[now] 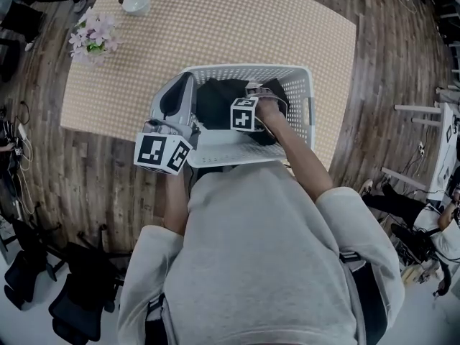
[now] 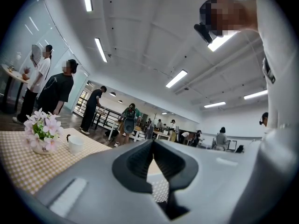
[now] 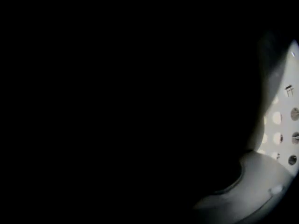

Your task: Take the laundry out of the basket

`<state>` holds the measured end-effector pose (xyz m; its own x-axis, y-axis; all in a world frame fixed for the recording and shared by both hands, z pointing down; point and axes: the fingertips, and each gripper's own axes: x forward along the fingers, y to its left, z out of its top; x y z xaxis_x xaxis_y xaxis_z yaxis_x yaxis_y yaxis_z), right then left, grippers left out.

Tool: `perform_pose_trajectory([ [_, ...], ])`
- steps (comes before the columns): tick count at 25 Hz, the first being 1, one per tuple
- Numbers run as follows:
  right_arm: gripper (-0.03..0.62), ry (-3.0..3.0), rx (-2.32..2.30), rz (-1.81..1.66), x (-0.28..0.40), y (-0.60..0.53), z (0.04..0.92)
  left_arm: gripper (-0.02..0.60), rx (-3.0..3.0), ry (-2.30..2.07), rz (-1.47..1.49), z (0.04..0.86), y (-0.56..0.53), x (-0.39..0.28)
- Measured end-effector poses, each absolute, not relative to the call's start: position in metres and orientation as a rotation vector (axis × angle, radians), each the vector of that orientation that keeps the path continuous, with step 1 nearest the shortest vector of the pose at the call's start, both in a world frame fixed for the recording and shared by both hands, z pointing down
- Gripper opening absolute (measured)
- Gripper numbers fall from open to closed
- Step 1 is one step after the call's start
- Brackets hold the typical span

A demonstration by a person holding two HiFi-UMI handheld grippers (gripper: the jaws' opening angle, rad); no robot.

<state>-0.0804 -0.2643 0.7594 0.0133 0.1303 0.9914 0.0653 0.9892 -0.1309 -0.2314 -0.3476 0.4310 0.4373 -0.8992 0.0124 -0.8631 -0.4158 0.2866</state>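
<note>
While the right gripper (image 1: 260, 95) stands sunk in the dark laundry (image 1: 219, 103) inside the white basket (image 1: 244, 70), jaws wide and clamping nothing, and the left gripper (image 1: 185, 80) hangs closed and empty at the rim, the reach is judged complete; next, pinch cloth and lift clear.

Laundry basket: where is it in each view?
Head view: white laundry basket at centre, on the checked tablecloth.
Left gripper view: not clearly in it.
Right gripper view: its perforated wall at the right edge.
Shared landmark, head and left only: the flowers, top left;, left.
</note>
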Motion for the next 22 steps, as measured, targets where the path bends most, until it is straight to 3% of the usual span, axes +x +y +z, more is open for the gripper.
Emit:
perform_pose_trajectory([
  [7,0.590,-1.463,-0.093,-0.034,-0.083,-0.271,0.770,0.012,2.459,-1.510,-0.221,0.429,-0.351,-0.228],
  [8,0.566,-1.477,-0.088,-0.037,-0.084,-0.271,0.767,0.012,2.460,-1.505,-0.225,0.428,-0.351,-0.227],
  [9,0.502,-1.492,-0.087,-0.041,-0.085,-0.270,0.763,0.012,2.462,-1.502,-0.229,0.428,-0.352,-0.226],
  [10,0.395,-1.505,-0.092,-0.049,-0.087,-0.268,0.760,0.012,2.463,-1.501,-0.232,0.427,-0.352,-0.226],
  [11,0.332,-1.517,-0.099,-0.058,-0.089,-0.266,0.757,0.012,2.464,-1.501,-0.234,0.427,-0.353,-0.226],
  [13,0.256,-1.542,-0.105,-0.059,-0.091,-0.263,0.754,0.012,2.465,-1.500,-0.240,0.425,-0.353,-0.226],
  [15,0.216,-1.571,-0.098,-0.039,-0.091,-0.262,0.752,0.012,2.467,-1.498,-0.245,0.424,-0.352,-0.226],
  [22,0.182,-1.598,-0.117,-0.063,-0.094,-0.256,0.744,0.012,2.468,-1.468,-0.250,0.427,-0.352,-0.223],
])
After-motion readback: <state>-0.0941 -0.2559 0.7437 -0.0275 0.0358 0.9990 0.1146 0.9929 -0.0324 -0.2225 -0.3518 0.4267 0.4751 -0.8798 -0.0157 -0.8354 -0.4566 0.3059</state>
